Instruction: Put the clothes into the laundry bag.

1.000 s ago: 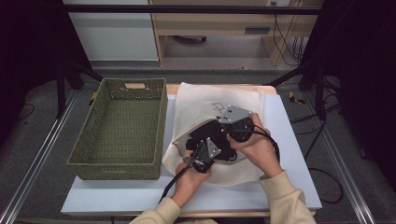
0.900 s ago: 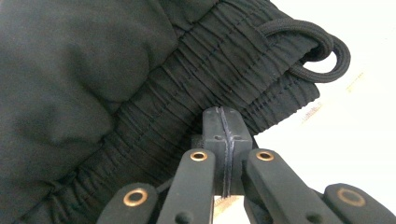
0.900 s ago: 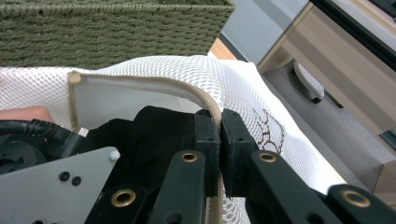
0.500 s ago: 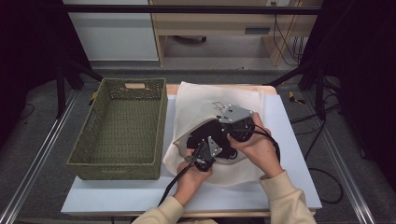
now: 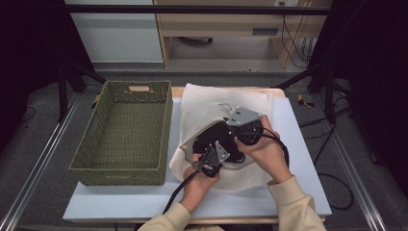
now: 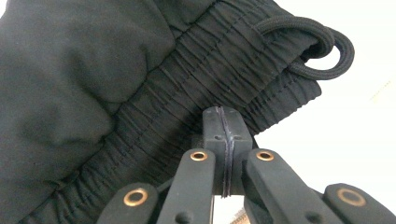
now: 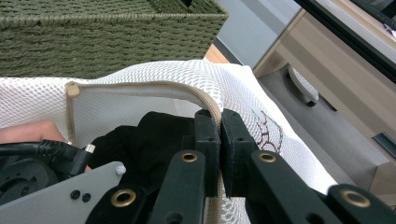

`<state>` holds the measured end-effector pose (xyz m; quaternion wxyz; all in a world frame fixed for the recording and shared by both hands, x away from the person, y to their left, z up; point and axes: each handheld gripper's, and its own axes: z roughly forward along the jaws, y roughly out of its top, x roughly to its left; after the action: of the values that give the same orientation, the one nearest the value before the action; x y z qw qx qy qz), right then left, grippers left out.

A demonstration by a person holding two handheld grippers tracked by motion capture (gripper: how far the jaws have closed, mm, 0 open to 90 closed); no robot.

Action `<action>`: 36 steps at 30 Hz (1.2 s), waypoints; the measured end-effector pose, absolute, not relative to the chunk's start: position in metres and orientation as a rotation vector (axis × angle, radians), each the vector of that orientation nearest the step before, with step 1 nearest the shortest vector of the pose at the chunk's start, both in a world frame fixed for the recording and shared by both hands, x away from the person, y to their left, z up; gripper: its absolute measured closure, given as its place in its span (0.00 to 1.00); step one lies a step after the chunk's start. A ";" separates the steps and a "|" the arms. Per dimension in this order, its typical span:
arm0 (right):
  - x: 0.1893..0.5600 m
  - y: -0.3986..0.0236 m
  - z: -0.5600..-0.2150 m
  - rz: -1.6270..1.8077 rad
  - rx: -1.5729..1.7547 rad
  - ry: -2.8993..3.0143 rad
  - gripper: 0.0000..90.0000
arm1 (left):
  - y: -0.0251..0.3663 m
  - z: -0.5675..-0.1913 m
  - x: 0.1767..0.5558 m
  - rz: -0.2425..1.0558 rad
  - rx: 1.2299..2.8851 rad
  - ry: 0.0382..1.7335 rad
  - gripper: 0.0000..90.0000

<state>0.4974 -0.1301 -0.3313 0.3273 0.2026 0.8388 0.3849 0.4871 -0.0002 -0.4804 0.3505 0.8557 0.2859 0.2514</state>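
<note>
1. Your left gripper (image 6: 224, 140) is clamping shut on the black garment's (image 6: 116, 84) elastic waistband.
2. Your right gripper (image 7: 219, 128) is pinching the mesh bag's (image 7: 243, 81) beige zipper edge (image 7: 154, 87).
3. Both are resting over the white table (image 5: 298, 144), beside the green basket (image 5: 126, 132).

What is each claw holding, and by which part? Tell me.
Left claw: black garment, by its elastic waistband. Right claw: white mesh bag, by its beige zipper edge.
</note>
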 end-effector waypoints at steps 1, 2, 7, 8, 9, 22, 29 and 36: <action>0.497 -0.130 -0.331 1.007 0.530 2.197 0.97 | 0.000 -0.480 0.487 0.649 2.216 0.741 1.00; 0.497 -0.130 -0.331 1.005 0.527 2.197 0.97 | 0.000 -0.480 0.487 0.647 2.216 0.741 1.00; 0.498 -0.131 -0.331 0.994 0.522 2.206 0.97 | -0.002 -0.481 0.488 0.646 2.215 0.741 1.00; 0.498 -0.131 -0.331 0.992 0.519 2.208 0.97 | -0.002 -0.481 0.489 0.639 2.210 0.745 1.00; 0.498 -0.131 -0.331 0.992 0.516 2.210 0.97 | -0.003 -0.481 0.489 0.648 2.212 0.739 1.00; 0.499 -0.131 -0.330 0.986 0.506 2.218 0.97 | -0.009 -0.482 0.495 0.647 2.206 0.754 1.00; 0.499 -0.132 -0.329 1.002 0.512 2.215 0.97 | -0.010 -0.481 0.499 0.664 2.215 0.750 1.00; 0.499 -0.134 -0.328 1.011 0.523 2.206 0.97 | -0.012 -0.482 0.502 0.676 2.208 0.752 1.00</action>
<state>0.4987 -0.1336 -0.3280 0.3238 0.1993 0.8407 0.3855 0.5018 -0.0119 -0.4824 0.3488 0.8521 0.2902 0.2609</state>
